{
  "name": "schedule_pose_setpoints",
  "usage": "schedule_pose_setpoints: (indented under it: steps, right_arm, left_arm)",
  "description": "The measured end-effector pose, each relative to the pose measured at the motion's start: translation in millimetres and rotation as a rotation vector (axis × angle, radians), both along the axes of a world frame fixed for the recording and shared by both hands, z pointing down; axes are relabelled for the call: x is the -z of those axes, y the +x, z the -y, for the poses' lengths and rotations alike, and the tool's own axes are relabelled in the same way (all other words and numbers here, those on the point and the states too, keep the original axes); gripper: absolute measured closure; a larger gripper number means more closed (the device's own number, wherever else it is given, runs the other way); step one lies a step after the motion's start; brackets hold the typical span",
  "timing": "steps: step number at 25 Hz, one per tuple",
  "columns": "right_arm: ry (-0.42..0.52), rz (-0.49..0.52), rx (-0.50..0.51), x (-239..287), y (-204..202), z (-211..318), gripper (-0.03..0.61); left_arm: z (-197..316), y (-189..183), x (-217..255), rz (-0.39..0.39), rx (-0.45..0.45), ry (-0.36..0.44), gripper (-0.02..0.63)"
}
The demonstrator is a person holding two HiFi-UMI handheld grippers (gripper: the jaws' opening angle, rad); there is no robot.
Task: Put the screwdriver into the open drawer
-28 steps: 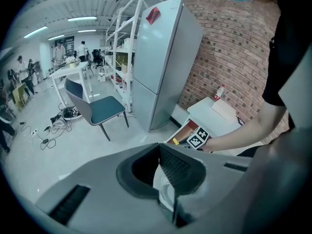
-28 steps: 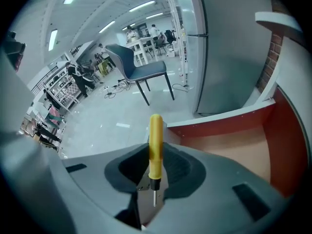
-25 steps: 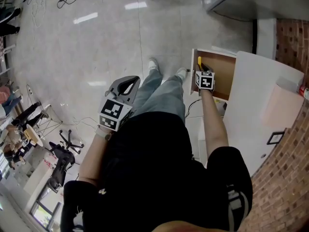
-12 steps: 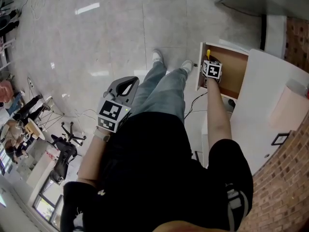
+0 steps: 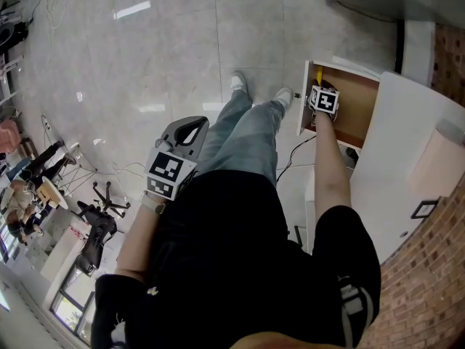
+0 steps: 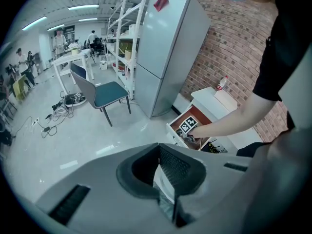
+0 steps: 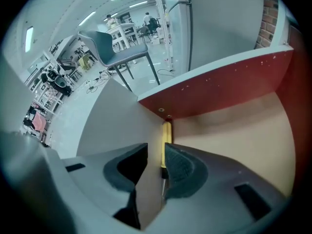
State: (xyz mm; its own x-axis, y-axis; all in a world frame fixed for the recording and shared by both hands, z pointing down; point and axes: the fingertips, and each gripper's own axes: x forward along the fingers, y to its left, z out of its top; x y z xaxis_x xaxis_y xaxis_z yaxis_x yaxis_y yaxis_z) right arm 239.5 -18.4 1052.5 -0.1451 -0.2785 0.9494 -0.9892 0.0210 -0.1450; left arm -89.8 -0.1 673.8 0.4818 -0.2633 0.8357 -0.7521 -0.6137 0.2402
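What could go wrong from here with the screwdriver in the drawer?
1. The right tool has its jaws apart with the shaft of the screwdriver running between them. Withdrawing at an angle could snag the shaft and drag it back out.
2. The yellow handle sits tight in a corner of the drawer. Whether it lies flat on the floor is unclear, so it may tip or roll once left.
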Motion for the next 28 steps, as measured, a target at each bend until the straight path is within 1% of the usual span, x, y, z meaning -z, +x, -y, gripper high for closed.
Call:
schedule_pose_setpoints:
  steps: [2, 5, 10, 13, 18, 23, 28]
  right_arm:
    - [0.012, -0.005, 0.007, 6.9, -1.3, 4.6, 0.456]
    - [0.048, 0.002, 0.009, 26.4, -6.2, 10.6, 0.460]
    - [0.130, 0.027, 0.036, 78.5, -18.1, 23.4, 0.510]
    - [0.200, 0.043, 0.065, 119.7, -29.7, 31.4, 0.540]
    - [0.317, 0.087, 0.117, 196.5, -48.0, 51.2, 0.563]
    - [0.417, 0.176, 0.166, 271.2, -69.0, 75.5, 0.568]
    - [0.511, 0.218, 0.239, 346.7, -92.9, 92.3, 0.568]
  left_arm:
    - [0.3, 0.0, 1.4, -0.005, 0.003, 0.004, 0.609]
    - [1.6, 2.7, 6.2, -0.015, 0.006, 0.016, 0.609]
    - [10.7, 9.2, 21.2, -0.042, 0.026, 0.067, 0.609]
    - [18.1, 10.1, 36.0, -0.051, 0.060, 0.103, 0.609]
    - [29.0, 11.9, 60.8, -0.085, 0.137, 0.159, 0.609]
    - [42.0, 12.9, 86.4, -0.098, 0.167, 0.242, 0.609]
    - [56.1, 12.0, 114.6, -0.143, 0.206, 0.308, 0.609]
